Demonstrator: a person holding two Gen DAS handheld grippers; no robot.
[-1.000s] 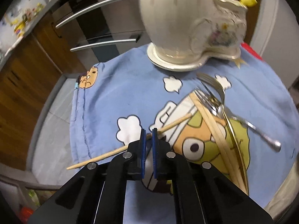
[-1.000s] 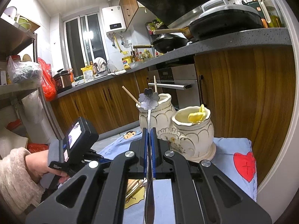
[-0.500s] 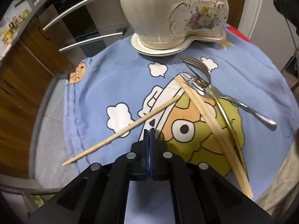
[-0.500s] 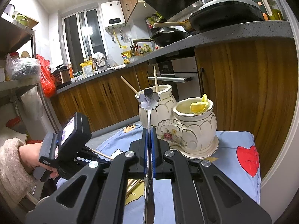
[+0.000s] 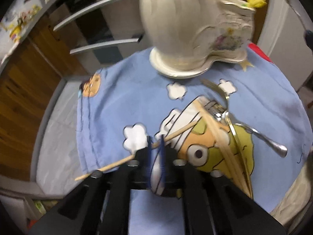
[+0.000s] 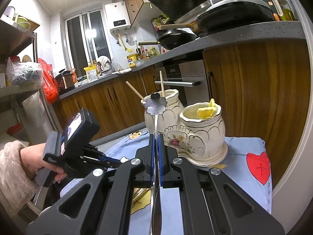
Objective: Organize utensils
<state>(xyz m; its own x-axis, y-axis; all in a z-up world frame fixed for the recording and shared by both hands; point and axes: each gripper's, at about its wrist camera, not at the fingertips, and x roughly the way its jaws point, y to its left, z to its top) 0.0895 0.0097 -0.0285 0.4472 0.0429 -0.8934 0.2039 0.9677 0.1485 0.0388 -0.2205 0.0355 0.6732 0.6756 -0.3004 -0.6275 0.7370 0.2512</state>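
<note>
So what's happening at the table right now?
A person is sorting utensils into the ceramic holder. The right gripper is shut on a flower-ended spoon, held up in front of the holder. The left gripper is down over the blue cloth, its fingers opening around a loose chopstick. Forks and more chopsticks lie on the cloth.

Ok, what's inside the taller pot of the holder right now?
Two chopsticks stick up out of the taller pot, seen from the right wrist. Its inside is hidden by the rim, and the flower-ended spoon in the right claw covers part of the mouth.
</note>
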